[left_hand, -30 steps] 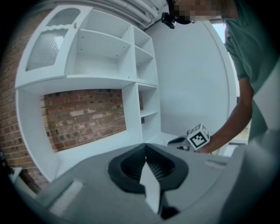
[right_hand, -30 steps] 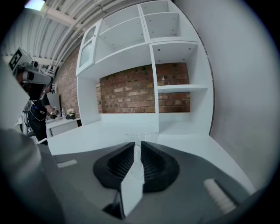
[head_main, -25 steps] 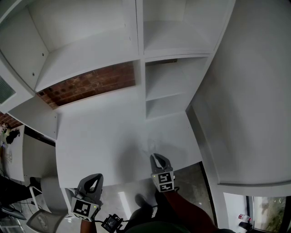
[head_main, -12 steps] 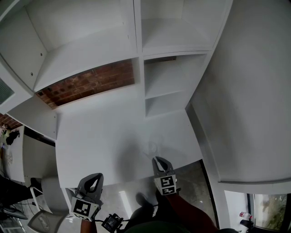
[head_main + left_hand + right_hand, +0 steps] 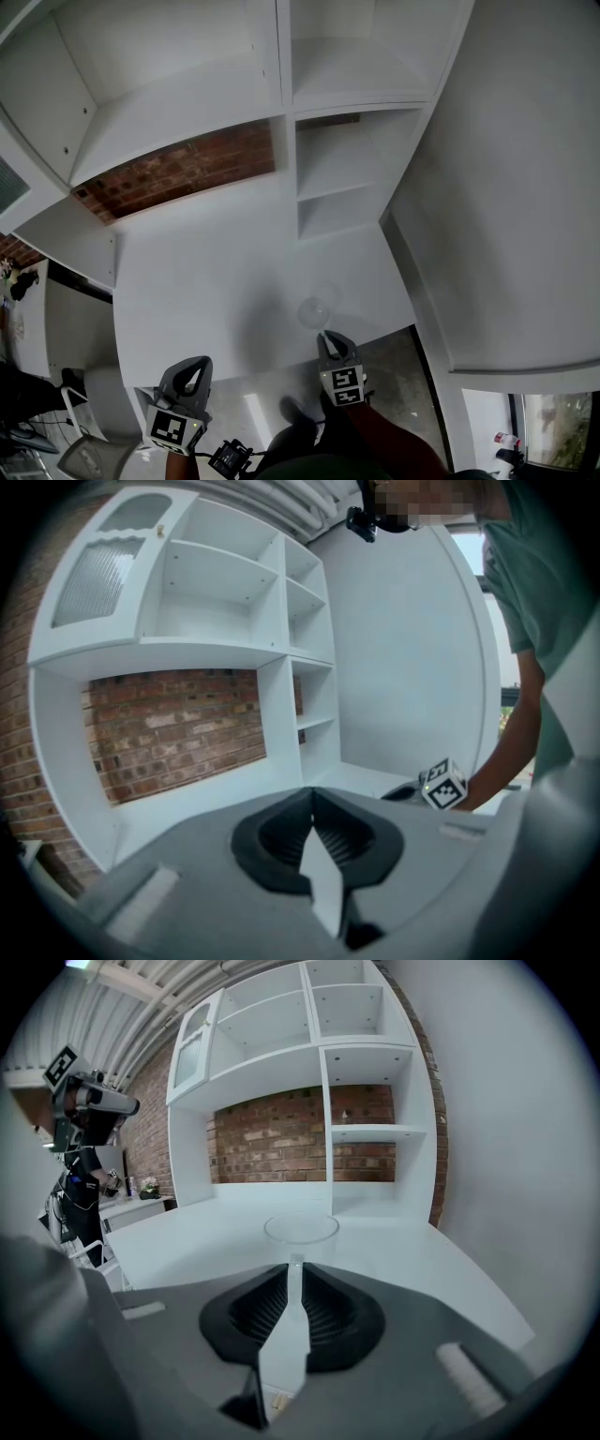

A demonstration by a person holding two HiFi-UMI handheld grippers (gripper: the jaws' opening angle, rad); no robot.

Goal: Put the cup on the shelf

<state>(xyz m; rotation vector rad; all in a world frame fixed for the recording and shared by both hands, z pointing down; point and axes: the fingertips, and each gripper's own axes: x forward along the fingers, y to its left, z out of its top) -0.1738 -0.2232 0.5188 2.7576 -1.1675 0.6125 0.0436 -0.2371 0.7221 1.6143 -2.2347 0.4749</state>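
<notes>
In the head view the cup [image 5: 315,310] is seen upright on the desk [image 5: 206,272], near the front edge and well short of the shelf [image 5: 328,192]. The right tongs [image 5: 328,337] are held just behind it, tips toward it, and the left tongs [image 5: 193,364] are kept at the desk's front edge, well apart from the cup. In the left gripper view the left tongs [image 5: 310,797] are shown pressed together at the tips with nothing between them; the cup cannot be made out there. In the right gripper view the right tongs [image 5: 294,1262] are shown with a narrow slit that is opening and nothing pinched. The cup [image 5: 300,1229] stands straight ahead, just beyond the tips; whether they touch its wall cannot be told. The step in hand is judged to be the reach for the cup, which is not yet lifted. Next, the jaws would need to be spread wider, set over the near wall and closed gently, since a clear cup may slip or tip, before the carry to the shelf [image 5: 366,1132].
</notes>
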